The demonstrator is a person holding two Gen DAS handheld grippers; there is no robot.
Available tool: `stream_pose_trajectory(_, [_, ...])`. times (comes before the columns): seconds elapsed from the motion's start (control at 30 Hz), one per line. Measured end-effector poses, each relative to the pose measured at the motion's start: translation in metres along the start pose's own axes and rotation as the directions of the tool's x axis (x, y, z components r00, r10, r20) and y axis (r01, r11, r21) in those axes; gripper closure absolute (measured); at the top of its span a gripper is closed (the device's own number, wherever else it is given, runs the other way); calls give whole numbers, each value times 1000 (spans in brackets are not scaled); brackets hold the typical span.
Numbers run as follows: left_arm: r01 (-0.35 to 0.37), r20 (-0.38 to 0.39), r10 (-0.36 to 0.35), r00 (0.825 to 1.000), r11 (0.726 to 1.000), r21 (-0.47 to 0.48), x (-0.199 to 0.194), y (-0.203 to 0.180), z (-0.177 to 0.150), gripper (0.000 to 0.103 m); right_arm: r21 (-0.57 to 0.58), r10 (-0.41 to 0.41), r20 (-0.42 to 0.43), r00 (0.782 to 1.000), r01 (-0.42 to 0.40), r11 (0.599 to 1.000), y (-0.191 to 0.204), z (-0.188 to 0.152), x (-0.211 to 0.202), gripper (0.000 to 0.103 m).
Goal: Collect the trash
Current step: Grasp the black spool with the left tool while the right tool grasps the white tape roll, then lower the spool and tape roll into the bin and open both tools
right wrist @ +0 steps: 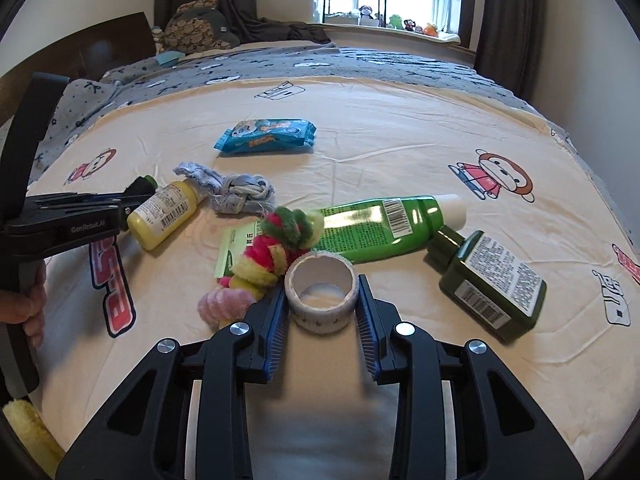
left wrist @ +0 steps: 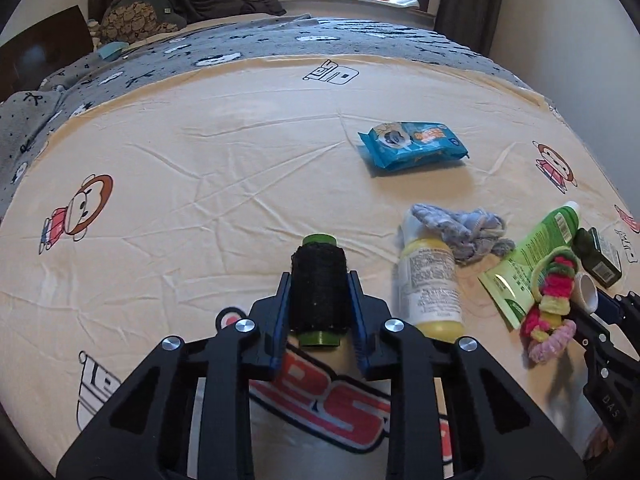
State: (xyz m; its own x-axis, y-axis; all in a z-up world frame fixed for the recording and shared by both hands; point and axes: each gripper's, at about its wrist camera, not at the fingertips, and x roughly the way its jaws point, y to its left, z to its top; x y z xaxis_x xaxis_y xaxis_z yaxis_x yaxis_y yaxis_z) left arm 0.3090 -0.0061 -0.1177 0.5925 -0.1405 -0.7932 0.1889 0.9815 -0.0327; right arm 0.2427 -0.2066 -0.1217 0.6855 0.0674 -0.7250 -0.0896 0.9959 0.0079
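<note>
"GenRobot.AI" (left gripper (right wrist: 138, 194) body)

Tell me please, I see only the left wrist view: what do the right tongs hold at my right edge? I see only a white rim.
Observer: The right tongs grip a white tape roll, with its hole toward the camera and one pad on each side.
Operator: Can you see the person?
Observer: Only a hand, closed around a dark handle at the left edge.
Operator: Is anything else there?
Observer: A yellow fluffy thing shows in the lower left corner, below the hand. I cannot tell what it is.
</note>
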Motion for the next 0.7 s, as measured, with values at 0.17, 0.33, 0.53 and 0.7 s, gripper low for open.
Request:
stream_pose_trajectory(0.17, [16,20,-17,1000,1000,14,-26,-4,-19,78,-3,0,14,1000,0,1000,-2,-11,-22,69])
stream_pose_trajectory(0.33, [47,52,-50,997,998,47,-62,-13,-50,78,-9,-1,35,999,2,1000,-7,-27,-54,69])
stream_pose_trajectory(0.53, [105,102,-113,988,991,87,-109,-31,-88,78,-27,39,74,996,-37,999,-3,-53,-100,69])
stream_pose_trajectory(0.7, [140,127,-156,980,981,132,-144,-46,-122,78,-46,67,108,992,-63,997,6,-73,-136,69])
